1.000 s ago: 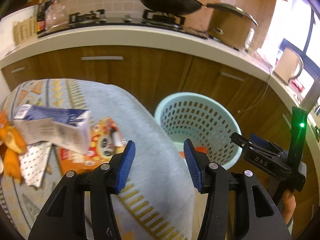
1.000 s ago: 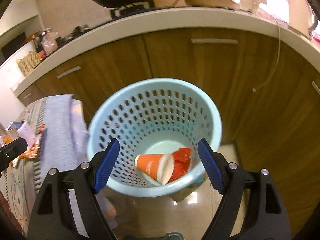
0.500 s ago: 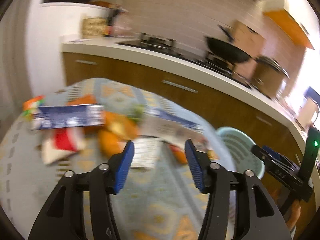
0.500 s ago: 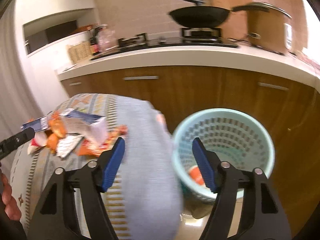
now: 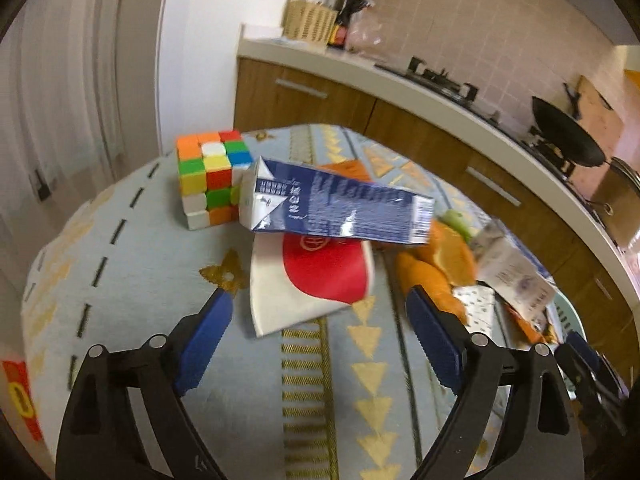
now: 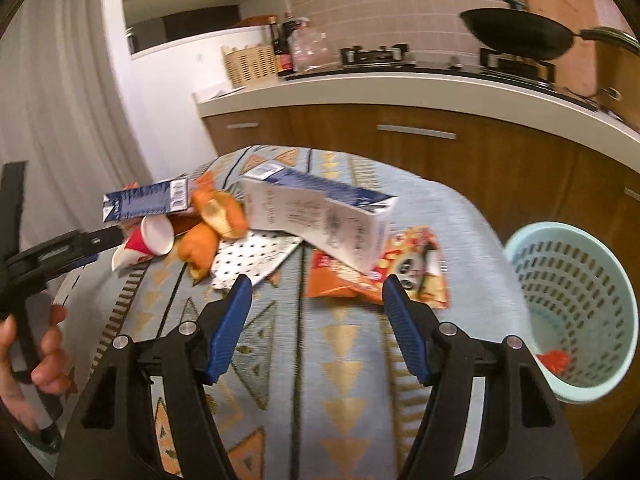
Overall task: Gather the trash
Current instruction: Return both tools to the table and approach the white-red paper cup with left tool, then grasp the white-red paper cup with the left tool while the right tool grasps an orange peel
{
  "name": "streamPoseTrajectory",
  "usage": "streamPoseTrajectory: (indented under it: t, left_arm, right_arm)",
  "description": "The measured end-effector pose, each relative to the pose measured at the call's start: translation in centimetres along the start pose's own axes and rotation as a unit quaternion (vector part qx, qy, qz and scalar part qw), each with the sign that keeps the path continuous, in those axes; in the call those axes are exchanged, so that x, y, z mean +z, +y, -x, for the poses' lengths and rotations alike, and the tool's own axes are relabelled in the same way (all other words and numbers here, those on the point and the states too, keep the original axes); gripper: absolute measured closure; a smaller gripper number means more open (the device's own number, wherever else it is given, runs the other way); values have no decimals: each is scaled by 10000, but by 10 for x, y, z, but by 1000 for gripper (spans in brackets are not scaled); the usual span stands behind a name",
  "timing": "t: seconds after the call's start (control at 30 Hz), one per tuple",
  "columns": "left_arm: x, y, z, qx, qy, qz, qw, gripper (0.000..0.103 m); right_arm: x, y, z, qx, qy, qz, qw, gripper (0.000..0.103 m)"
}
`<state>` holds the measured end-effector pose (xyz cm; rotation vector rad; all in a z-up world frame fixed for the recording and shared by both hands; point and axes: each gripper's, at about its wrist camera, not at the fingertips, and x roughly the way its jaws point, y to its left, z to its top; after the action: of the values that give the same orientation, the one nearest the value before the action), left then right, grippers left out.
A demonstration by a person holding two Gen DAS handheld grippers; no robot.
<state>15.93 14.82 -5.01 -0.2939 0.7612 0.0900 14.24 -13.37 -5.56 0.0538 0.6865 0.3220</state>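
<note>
Trash lies on a patterned tablecloth (image 5: 160, 280). A blue carton (image 5: 336, 208) rests on a flattened red-and-white paper cup (image 5: 312, 280), with orange peels (image 5: 436, 268) to the right. My left gripper (image 5: 316, 332) is open, just in front of the cup. In the right wrist view a white-and-blue carton (image 6: 320, 216) lies on an orange snack wrapper (image 6: 380, 276), beside a silver foil piece (image 6: 256, 256), the peels (image 6: 216, 216) and the cup (image 6: 148, 240). My right gripper (image 6: 316, 312) is open, near the wrapper. A light blue basket (image 6: 576, 304) stands at the right.
A Rubik's cube (image 5: 208, 176) stands at the table's far left. The left gripper's body and the hand holding it (image 6: 36, 280) show at the left of the right wrist view. Wooden cabinets (image 6: 440, 160) and a counter with a wok (image 6: 516, 36) run behind.
Both grippers swung left, away from the basket and over the table. The left one now faces the cup and blue carton; the right one faces the wrapper. Both stayed open.
</note>
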Motion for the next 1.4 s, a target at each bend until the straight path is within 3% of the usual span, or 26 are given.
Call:
streamPoseTrajectory:
  t: [0.23,0.33,0.5,0.6,1.0,1.27,1.4]
  left_arm:
    - [5,9,-36,-149,387,299,9987,17]
    - [7,10,-40,-123,328,336,9988,17]
    - [10,5,-45,114,320,221,9992,27]
    - [9,3,-43,43,319,213,9993,28]
    - [-17,5,7,-440,344,-214,9982,28]
    - [-43,24,40,-618,286,-167,9975,28]
    - [-47,28,47,-557,212,-176,9981,28]
  right_arm:
    - [14,-1,-12,35,103,155,9998,39]
    - [17,1,-17,154,178,175,9996,39]
    - [21,17,-27,384,326,294,9983,39]
    - [24,33,-30,505,378,442,9970,39]
    - [41,73,-66,927,917,552,9899,39]
    - [40,97,-109,788,1117,679,9883,39]
    - [36,106,-118,555,1139,852,9883,57]
